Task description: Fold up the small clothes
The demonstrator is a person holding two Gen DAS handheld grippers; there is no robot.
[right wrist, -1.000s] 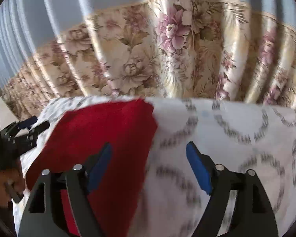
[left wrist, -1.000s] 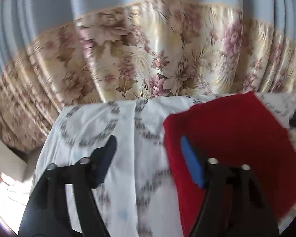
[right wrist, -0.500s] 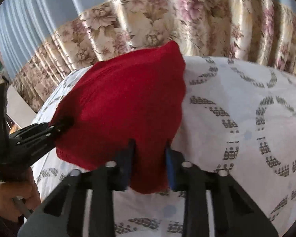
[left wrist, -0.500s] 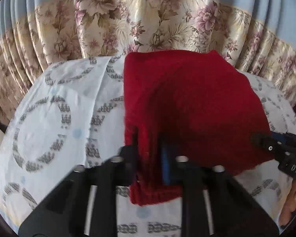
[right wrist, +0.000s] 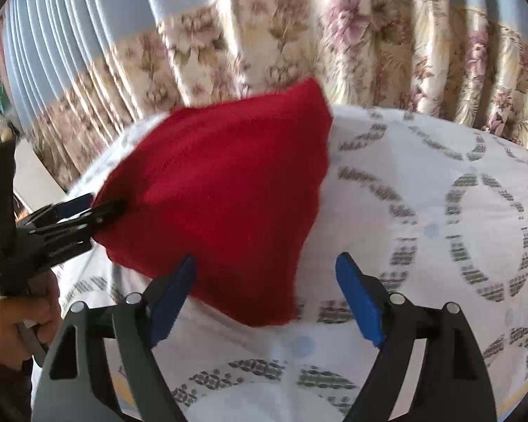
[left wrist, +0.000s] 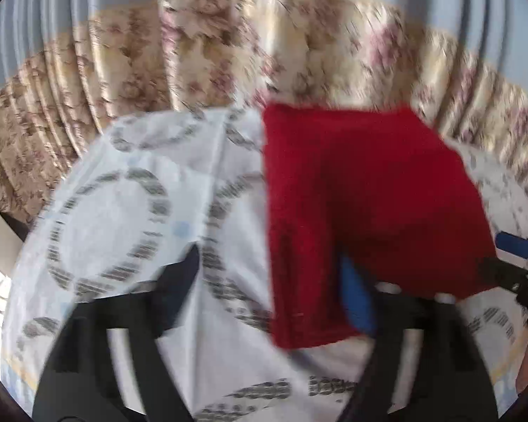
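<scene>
A red knitted garment (left wrist: 362, 211) lies folded on a white sheet with grey ring patterns (left wrist: 123, 211). It also shows in the right wrist view (right wrist: 221, 190). My left gripper (left wrist: 274, 281) is open; its right blue pad sits under the garment's near edge, its left finger over the sheet. In the right wrist view the left gripper (right wrist: 98, 211) is at the garment's left corner. My right gripper (right wrist: 264, 292) is open, its fingers either side of the garment's near corner. Both views are blurred.
A floral beige curtain (right wrist: 369, 42) with blue pleats above hangs just behind the far edge of the sheet. The sheet (right wrist: 440, 211) stretches to the right of the garment. A hand (right wrist: 21, 320) holds the left gripper's handle.
Half a second ago both grippers were shut on the garment's near edge. Now both are open and the garment has dropped onto the sheet, folded over. Both cameras have pulled back slightly.
</scene>
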